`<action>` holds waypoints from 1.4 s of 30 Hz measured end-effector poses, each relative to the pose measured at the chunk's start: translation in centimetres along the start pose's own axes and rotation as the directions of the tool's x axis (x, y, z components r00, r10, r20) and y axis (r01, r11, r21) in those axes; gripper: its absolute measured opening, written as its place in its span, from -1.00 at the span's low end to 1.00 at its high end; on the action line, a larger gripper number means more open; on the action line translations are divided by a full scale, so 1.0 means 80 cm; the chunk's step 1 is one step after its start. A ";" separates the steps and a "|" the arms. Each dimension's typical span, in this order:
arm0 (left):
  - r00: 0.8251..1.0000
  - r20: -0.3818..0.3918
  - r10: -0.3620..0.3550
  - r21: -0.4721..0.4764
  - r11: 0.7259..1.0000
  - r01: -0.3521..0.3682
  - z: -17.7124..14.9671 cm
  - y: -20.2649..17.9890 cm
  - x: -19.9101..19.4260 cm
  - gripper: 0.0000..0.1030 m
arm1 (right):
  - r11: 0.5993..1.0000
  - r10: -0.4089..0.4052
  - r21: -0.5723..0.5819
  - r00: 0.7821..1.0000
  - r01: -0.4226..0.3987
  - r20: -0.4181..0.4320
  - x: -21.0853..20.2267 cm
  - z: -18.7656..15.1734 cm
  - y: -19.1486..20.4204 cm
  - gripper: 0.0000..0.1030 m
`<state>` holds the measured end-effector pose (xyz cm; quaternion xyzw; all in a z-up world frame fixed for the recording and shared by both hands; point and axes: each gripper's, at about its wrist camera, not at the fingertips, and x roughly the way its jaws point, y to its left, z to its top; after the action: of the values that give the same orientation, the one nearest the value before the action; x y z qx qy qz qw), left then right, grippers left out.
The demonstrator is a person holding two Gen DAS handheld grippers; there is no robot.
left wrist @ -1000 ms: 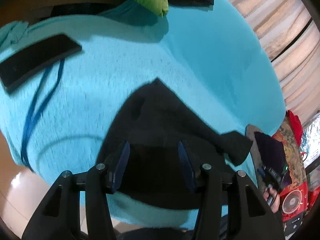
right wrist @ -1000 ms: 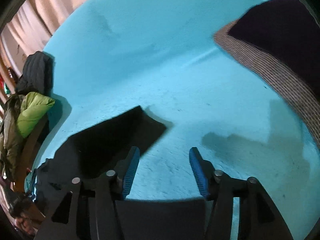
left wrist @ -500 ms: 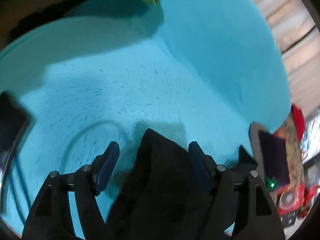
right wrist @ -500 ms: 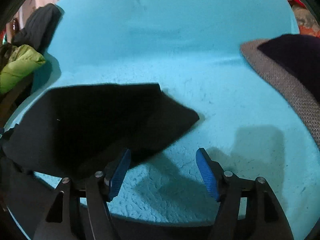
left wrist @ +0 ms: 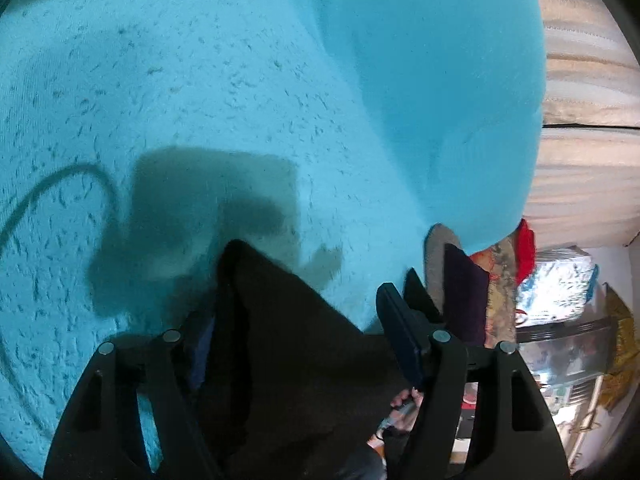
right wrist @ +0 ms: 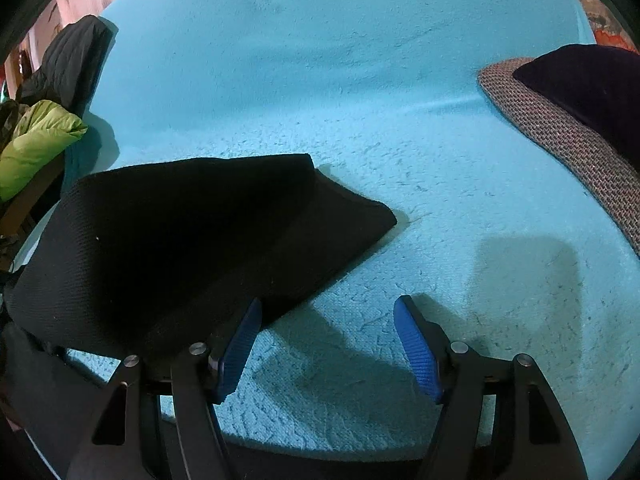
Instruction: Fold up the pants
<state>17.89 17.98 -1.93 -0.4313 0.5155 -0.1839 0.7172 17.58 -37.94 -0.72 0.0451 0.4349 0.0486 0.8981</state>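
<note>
Both views show black pants on a turquoise blanket: the left gripper straddles a raised fold, jaws just eased slightly inward, unclenched, while the right gripper, just spread, stands released beside the folded pants' near right edge.

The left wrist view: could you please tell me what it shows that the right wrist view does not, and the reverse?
Only the left wrist view shows the left gripper, jaws open with the pants lying between them, the curtain and a red cloth.

Only the right wrist view shows the right gripper, open over bare blanket, with a green jacket and a dark jacket at the left edge.

Both show the black pants, the turquoise blanket and the grey cushion.
</note>
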 end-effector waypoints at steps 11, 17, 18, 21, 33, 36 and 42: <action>0.952 0.247 0.183 0.063 0.977 -0.204 -0.013 -0.010 -0.040 -0.95 | 1.000 0.012 0.016 1.000 -0.012 -0.002 -0.002 0.001 -0.003 0.39; 0.875 0.382 0.298 0.013 0.945 -0.327 -0.032 0.015 -0.034 -0.94 | 0.999 0.026 0.025 1.000 -0.026 -0.011 -0.003 0.003 -0.005 0.43; 0.867 0.399 0.298 0.018 0.943 -0.333 -0.034 0.013 -0.034 -0.94 | 0.999 0.031 0.030 0.999 -0.030 -0.017 -0.003 0.004 -0.006 0.44; 0.847 0.440 0.299 0.039 0.936 -0.350 -0.040 0.010 -0.028 -0.90 | 0.989 0.098 0.116 0.995 -0.094 -0.028 -0.009 0.014 -0.025 0.44; 0.834 0.472 0.287 0.030 0.940 -0.341 -0.047 0.012 -0.020 -0.88 | 0.734 0.350 0.629 0.937 -0.257 -0.025 0.045 0.058 -0.122 0.34; 0.832 0.473 0.289 0.030 0.939 -0.343 -0.050 0.016 -0.023 -0.88 | 0.771 0.369 0.585 0.925 -0.252 -0.089 0.060 0.060 -0.106 -0.50; 0.832 0.474 0.290 0.030 0.938 -0.345 -0.053 0.017 -0.024 -0.88 | 0.804 0.335 0.535 0.941 -0.260 -0.047 0.031 0.047 -0.113 -0.93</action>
<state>13.06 18.33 -2.33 -0.3292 0.3830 0.0167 0.8629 22.55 -46.74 -1.44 0.3510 0.4804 0.0725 0.8005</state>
